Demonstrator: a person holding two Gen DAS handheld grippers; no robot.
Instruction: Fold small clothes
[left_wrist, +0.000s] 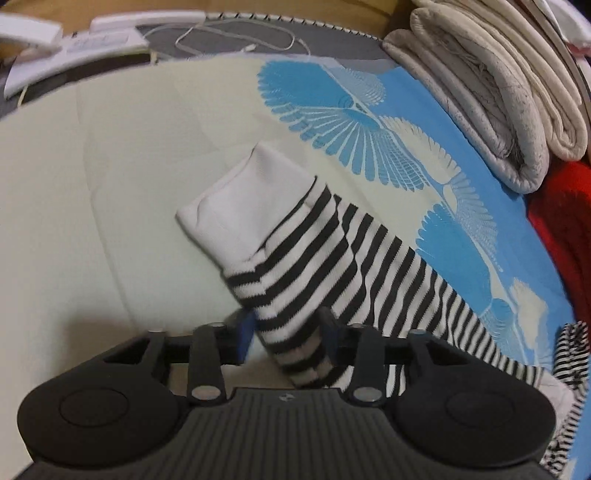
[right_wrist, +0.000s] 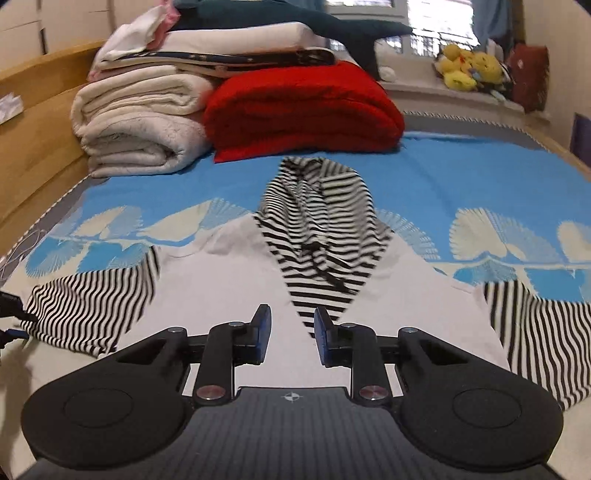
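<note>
A small white hooded top (right_wrist: 229, 295) with black-and-white striped sleeves lies spread on the bed. In the left wrist view one striped sleeve (left_wrist: 369, 266) with a white cuff (left_wrist: 240, 199) runs back between the fingers of my left gripper (left_wrist: 287, 330). Both pads press on its fabric. In the right wrist view my right gripper (right_wrist: 291, 328) hangs open over the white body. The pointed tip of the striped hood (right_wrist: 314, 236) reaches just to its right finger (right_wrist: 322, 328) without being pinched. The other sleeve (right_wrist: 535, 339) lies at the right.
Folded cream blankets (right_wrist: 140, 125) and a red blanket (right_wrist: 303, 110) are stacked at the far end of the blue-and-cream bedspread (right_wrist: 461, 177). A wooden bed frame (right_wrist: 33, 147) runs along the left. White cables (left_wrist: 236, 40) and a white device (left_wrist: 107, 37) lie beyond the bed.
</note>
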